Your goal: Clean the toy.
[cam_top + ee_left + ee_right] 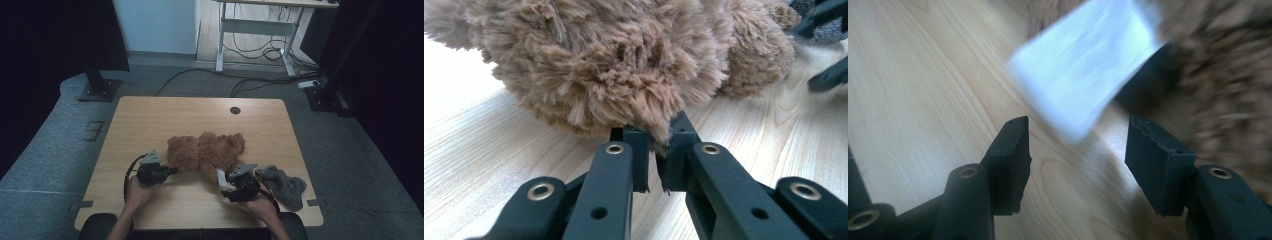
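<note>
Two jobs remain: my left hand-held gripper (653,150) pinches the brown teddy bear's (205,150) fur, while my right hand-held gripper (1075,150), half open and empty, must grab its white tag (1083,70) just ahead.

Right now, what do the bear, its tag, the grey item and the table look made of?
Bear: plush, long shaggy brown pile, matte; fibres clump in the left gripper view.
Tag: thin white sheet, probably fabric or paper; too blurred to tell.
Grey item: fuzzy knit or fleece, matte, lies limp.
Table: pale wood-grain top, smooth with slight sheen; possibly laminate.
</note>
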Available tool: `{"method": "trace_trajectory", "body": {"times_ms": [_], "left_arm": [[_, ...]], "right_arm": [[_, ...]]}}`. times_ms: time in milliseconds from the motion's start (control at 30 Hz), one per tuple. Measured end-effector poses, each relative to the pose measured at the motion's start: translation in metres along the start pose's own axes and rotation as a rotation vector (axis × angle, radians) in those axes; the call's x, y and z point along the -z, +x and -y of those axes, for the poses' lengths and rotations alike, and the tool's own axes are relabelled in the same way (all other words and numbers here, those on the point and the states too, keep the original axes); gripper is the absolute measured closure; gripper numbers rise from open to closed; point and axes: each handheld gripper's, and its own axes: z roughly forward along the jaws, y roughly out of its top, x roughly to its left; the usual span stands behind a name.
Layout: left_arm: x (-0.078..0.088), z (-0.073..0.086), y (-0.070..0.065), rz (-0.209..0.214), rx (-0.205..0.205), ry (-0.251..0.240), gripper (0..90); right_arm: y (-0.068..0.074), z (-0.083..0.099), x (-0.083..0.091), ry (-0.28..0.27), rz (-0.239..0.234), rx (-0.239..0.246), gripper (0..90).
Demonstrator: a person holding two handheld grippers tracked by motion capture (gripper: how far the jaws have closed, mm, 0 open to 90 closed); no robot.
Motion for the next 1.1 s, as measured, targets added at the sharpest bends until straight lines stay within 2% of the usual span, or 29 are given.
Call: {"method": "trace_trajectory", "body": {"times_ms": [100, 267, 300, 400, 433, 500, 633, 767, 900, 1100], "left_arm": [[0.0, 0.0, 0.0, 0.002, 0.001, -0.001, 83.1], [0.0, 0.0, 0.0, 0.002, 0.0, 0.0, 83.2], [0.0, 0.0, 0.0, 0.002, 0.0, 0.0, 83.2], [0.0, 0.0, 0.0, 0.001, -0.002, 0.0, 83.2], [0.0, 0.0, 0.0, -0.001, -0.004, 0.0, 83.2], [0.0, -0.001, 0.0, -0.007, -0.006, -0.002, 83.4], [0.001, -0.004, -0.001, -0.015, -0.017, -0.013, 84.3], [0.003, -0.012, -0.004, -0.03, -0.045, -0.031, 85.4], [0.006, -0.024, -0.005, -0.028, -0.06, -0.068, 86.1], [0.015, -0.043, -0.005, -0.032, -0.079, -0.114, 86.5]], "right_arm": [[0.0, 0.001, -0.009, -0.013, -0.008, -0.012, 39.2], [0.004, -0.008, -0.024, -0.038, -0.005, -0.003, 38.2], [0.005, -0.01, -0.027, -0.043, -0.004, -0.003, 40.0], [0.006, -0.015, -0.03, -0.063, 0.007, -0.004, 58.5], [0.007, -0.016, -0.028, -0.077, 0.006, -0.004, 65.1], [0.007, -0.019, -0.022, -0.098, 0.017, 0.012, 71.6], [0.008, -0.027, -0.004, -0.135, 0.049, 0.048, 78.4], [0.012, -0.037, 0.01, -0.163, 0.079, 0.099, 80.9], [0.016, -0.053, 0.026, -0.204, 0.117, 0.149, 82.0], [0.016, -0.076, 0.049, -0.242, 0.154, 0.19, 82.6]]}}
